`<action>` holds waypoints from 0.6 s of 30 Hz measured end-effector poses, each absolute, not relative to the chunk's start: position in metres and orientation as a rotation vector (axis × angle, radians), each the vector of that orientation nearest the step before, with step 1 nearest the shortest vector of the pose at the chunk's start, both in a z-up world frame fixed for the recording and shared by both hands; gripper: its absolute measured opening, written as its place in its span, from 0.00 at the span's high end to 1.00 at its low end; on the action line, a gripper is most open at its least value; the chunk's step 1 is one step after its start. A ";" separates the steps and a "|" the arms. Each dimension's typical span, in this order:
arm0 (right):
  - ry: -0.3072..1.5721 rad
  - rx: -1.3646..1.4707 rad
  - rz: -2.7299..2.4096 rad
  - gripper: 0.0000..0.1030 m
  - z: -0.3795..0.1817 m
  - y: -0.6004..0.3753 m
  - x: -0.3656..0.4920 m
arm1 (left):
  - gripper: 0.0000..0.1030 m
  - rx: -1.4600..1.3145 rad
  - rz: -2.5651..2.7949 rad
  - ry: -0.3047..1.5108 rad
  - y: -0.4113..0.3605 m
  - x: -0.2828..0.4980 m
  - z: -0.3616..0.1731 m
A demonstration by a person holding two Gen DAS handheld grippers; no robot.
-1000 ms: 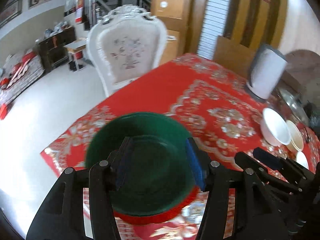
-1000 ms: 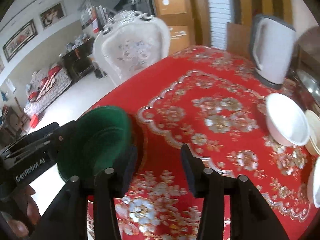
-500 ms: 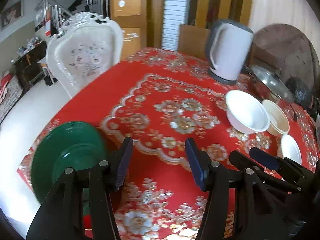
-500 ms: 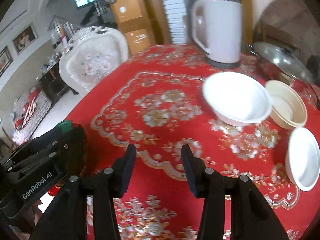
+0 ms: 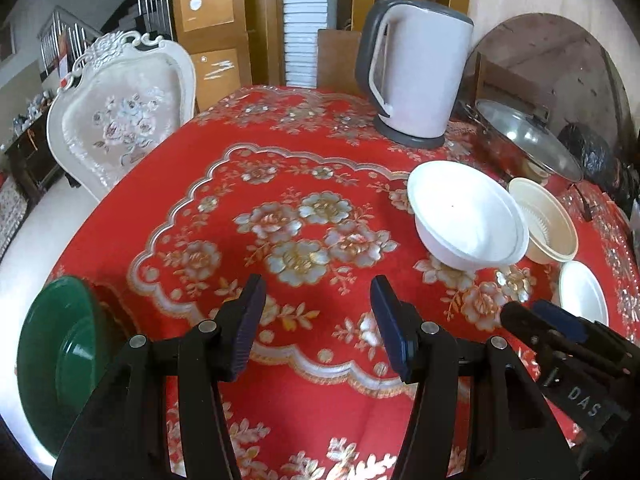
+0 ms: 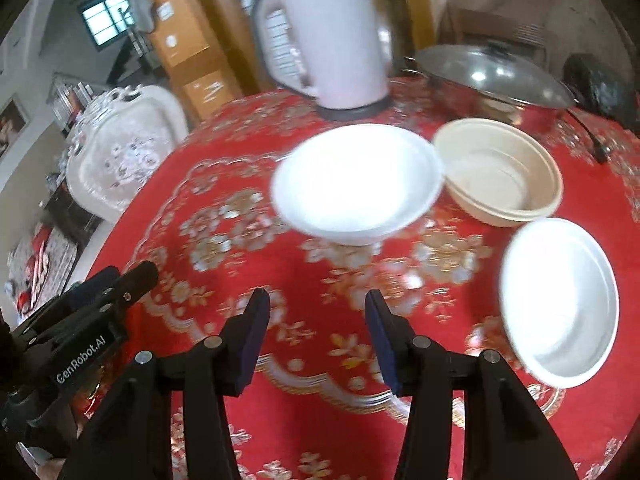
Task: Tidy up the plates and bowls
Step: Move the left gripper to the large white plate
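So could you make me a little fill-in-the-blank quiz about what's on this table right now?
1. The tablecloth is mostly ____ with a flower pattern.
2. The green bowl sits near the table's ____ edge in the left claw's view.
3. The kettle stands ____ the big white bowl.
4. Between the pads of the left claw there is ____.

Missing words: red; left; behind; nothing

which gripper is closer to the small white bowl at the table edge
Right. The right gripper has the small white round bowl just off its right finger. The left gripper sits farther away, beyond the right one, with that bowl past the right gripper's tips.
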State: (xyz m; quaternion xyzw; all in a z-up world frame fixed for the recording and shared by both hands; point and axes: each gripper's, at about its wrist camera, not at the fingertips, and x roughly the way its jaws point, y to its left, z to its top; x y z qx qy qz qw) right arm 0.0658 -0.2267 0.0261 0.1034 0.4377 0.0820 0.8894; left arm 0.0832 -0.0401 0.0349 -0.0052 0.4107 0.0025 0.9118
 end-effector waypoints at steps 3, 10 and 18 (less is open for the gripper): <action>0.919 0.234 0.146 0.52 0.022 -0.241 0.072 | 0.47 0.000 -0.003 0.850 -0.048 0.094 0.031; 0.939 0.285 0.107 0.51 0.014 -0.269 0.090 | 0.47 0.003 -0.013 0.864 -0.060 0.122 0.025; 0.940 0.326 0.083 0.51 0.014 -0.285 0.101 | 0.47 0.022 -0.023 0.862 -0.071 0.144 0.022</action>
